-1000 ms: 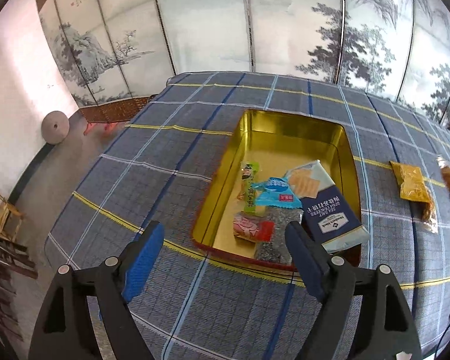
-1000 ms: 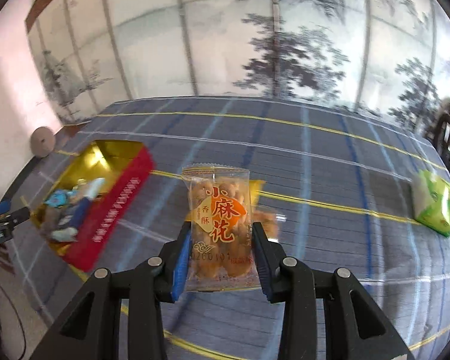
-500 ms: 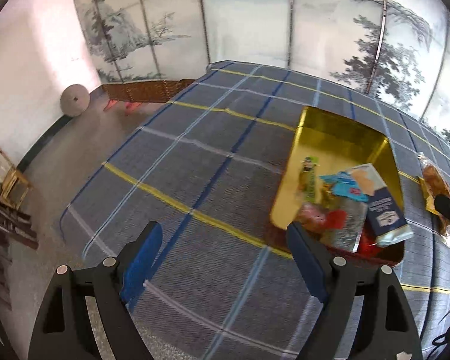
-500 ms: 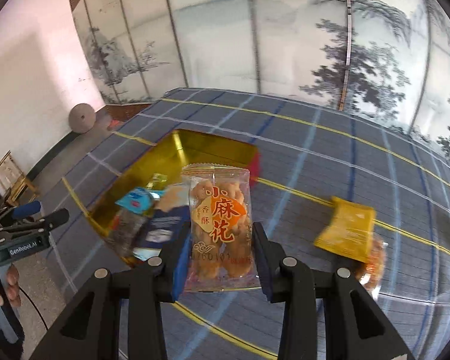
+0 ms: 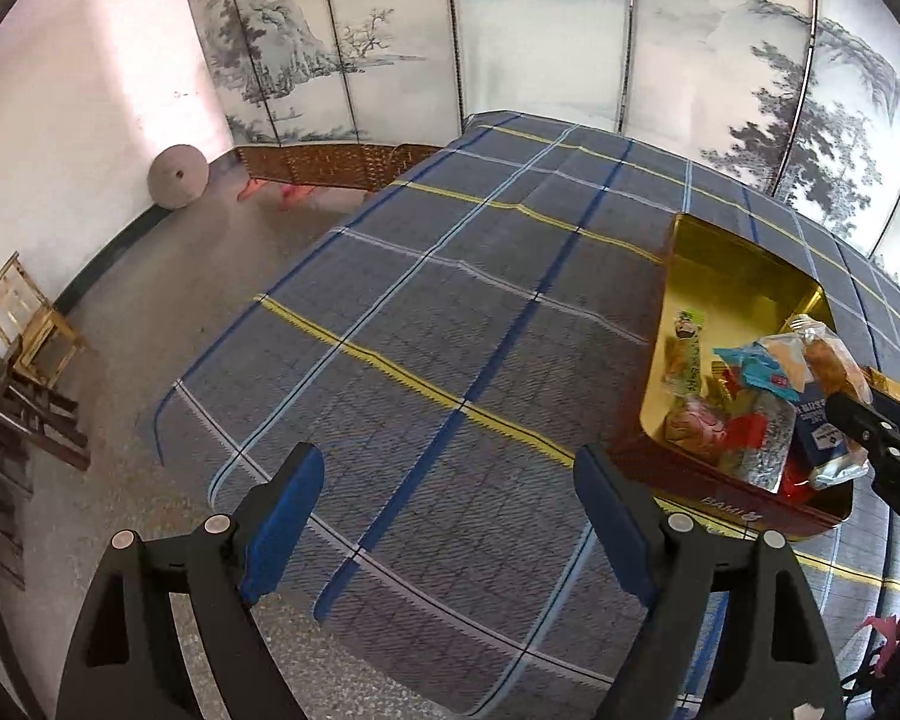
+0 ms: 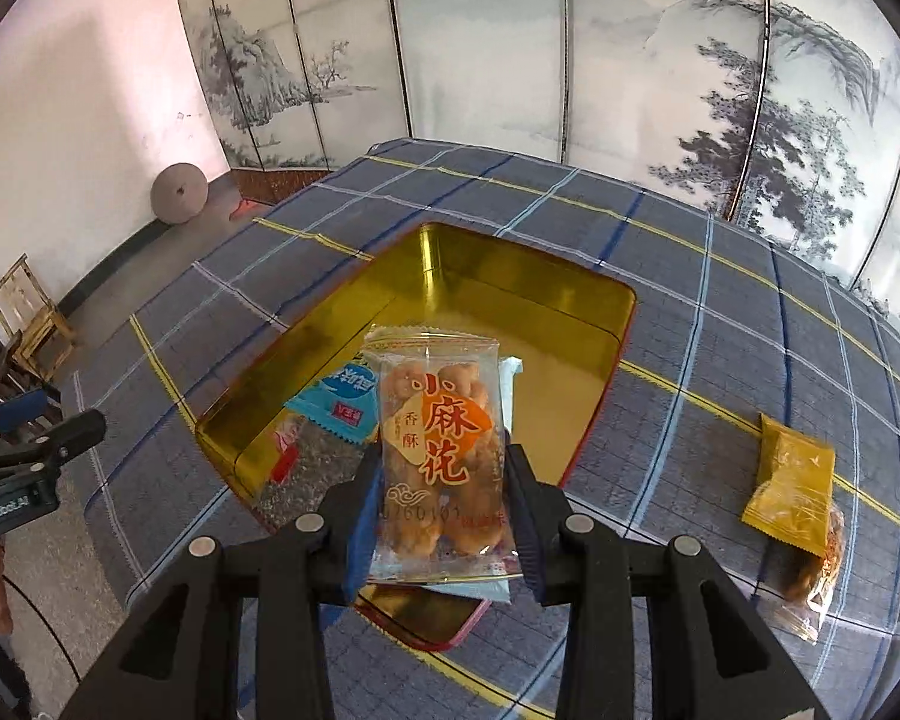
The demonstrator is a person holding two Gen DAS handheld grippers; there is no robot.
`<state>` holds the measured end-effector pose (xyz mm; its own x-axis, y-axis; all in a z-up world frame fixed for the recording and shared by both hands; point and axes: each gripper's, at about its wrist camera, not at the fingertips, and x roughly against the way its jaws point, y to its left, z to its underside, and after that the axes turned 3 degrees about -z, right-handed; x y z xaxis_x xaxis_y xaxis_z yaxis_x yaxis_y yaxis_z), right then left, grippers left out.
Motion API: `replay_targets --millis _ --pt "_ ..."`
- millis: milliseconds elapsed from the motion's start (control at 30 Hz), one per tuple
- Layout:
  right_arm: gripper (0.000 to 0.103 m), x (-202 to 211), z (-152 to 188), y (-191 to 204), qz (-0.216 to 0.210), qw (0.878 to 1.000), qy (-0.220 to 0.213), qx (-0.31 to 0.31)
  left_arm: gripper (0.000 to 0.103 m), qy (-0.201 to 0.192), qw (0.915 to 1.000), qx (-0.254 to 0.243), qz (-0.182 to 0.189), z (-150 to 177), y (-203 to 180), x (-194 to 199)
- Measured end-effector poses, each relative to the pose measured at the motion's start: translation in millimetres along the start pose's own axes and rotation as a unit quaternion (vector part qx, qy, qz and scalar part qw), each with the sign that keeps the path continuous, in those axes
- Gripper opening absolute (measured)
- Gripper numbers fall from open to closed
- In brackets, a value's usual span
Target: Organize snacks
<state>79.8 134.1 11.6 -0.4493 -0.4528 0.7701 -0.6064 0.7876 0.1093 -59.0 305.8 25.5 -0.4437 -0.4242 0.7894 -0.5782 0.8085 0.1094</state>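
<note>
My right gripper [image 6: 444,498] is shut on a clear packet of fried twists [image 6: 441,450] with an orange label, held above the near end of the gold tin [image 6: 534,294]. The tin holds several snacks, among them a blue packet [image 6: 342,399]. In the left wrist view the tin [image 5: 744,264] sits at the right with the snacks piled at its near end, and the held packet [image 5: 831,360] and right gripper [image 5: 852,414] hang over it. My left gripper [image 5: 450,522] is open and empty above the plaid cloth, left of the tin.
A yellow packet [image 6: 792,480] lies on the plaid tablecloth [image 6: 720,360] right of the tin, partly over a clear snack packet [image 6: 813,576]. A painted folding screen [image 6: 510,60] stands behind the table. The table's left edge drops to the floor [image 5: 150,312].
My right gripper has carried the fried-twist packet left from the cloth to above the tin. My left gripper has drawn away to the left, so the tin sits at its view's right edge.
</note>
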Motion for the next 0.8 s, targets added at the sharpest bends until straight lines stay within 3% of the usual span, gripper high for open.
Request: replay_targets --millis 800 --pt "0.043 -15.5 -0.3 8.0 0.007 1.0 0.002 0.015 0.083 0.01 0.9999 0.009 -0.008 1.1 10.1 -2.2"
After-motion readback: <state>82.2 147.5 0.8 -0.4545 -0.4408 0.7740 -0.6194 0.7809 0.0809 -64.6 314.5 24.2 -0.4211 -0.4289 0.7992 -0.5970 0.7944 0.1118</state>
